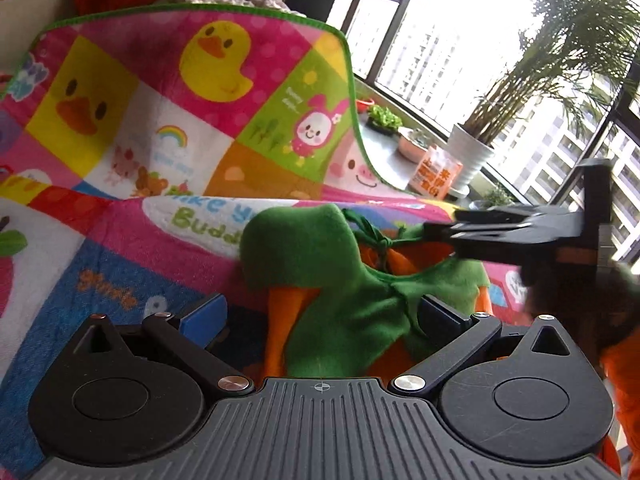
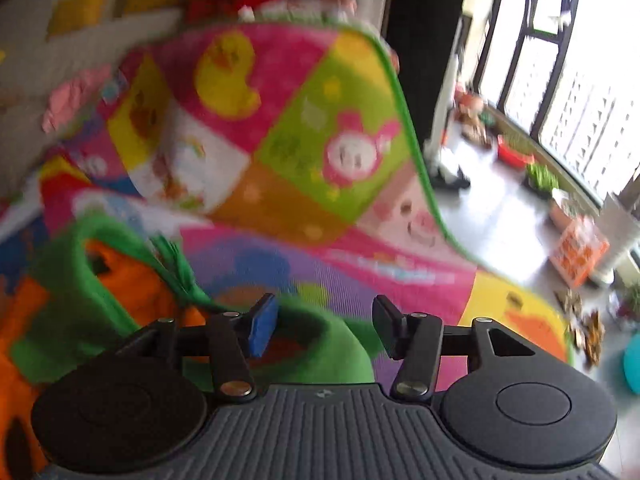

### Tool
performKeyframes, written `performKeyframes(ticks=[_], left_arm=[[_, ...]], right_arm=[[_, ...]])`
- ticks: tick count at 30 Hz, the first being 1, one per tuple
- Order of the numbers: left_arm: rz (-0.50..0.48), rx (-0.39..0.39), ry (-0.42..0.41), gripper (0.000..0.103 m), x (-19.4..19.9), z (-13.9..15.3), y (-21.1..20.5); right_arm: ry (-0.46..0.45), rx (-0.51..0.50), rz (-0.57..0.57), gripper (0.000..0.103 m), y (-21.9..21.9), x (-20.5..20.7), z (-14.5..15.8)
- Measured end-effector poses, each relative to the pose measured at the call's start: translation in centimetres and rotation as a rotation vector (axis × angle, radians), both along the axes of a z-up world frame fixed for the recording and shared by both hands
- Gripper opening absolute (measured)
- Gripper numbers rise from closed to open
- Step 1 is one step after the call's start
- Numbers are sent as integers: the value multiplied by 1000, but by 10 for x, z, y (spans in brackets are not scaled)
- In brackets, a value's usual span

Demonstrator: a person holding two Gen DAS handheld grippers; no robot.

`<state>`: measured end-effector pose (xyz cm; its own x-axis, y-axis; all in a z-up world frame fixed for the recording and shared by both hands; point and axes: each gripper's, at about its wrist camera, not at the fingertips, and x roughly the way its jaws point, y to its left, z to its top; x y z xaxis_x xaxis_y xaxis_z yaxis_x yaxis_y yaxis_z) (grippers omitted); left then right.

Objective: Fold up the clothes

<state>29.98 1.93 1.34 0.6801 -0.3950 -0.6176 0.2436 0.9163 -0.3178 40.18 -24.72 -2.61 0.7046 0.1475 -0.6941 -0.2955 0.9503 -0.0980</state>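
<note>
The green-and-orange garment (image 1: 344, 280) is seen lying on the colourful play mat (image 1: 132, 128). Its green fabric is draped between the spread fingers of the left gripper (image 1: 324, 316). The right gripper (image 2: 324, 330) is held released just beside it.

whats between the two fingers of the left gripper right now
In the left wrist view, the green and orange garment fills the gap between the open left gripper fingers; its green collar flap lies across it, over the play mat.
</note>
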Motion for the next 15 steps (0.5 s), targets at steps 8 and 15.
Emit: performKeyframes(ticks=[8, 15], left_arm=[[20, 2, -69, 103, -30, 31, 1], [4, 7, -108, 103, -50, 49, -14]], right_arm=[[-181, 47, 98, 2, -9, -75, 53], [-203, 36, 160, 0, -29, -153, 79]])
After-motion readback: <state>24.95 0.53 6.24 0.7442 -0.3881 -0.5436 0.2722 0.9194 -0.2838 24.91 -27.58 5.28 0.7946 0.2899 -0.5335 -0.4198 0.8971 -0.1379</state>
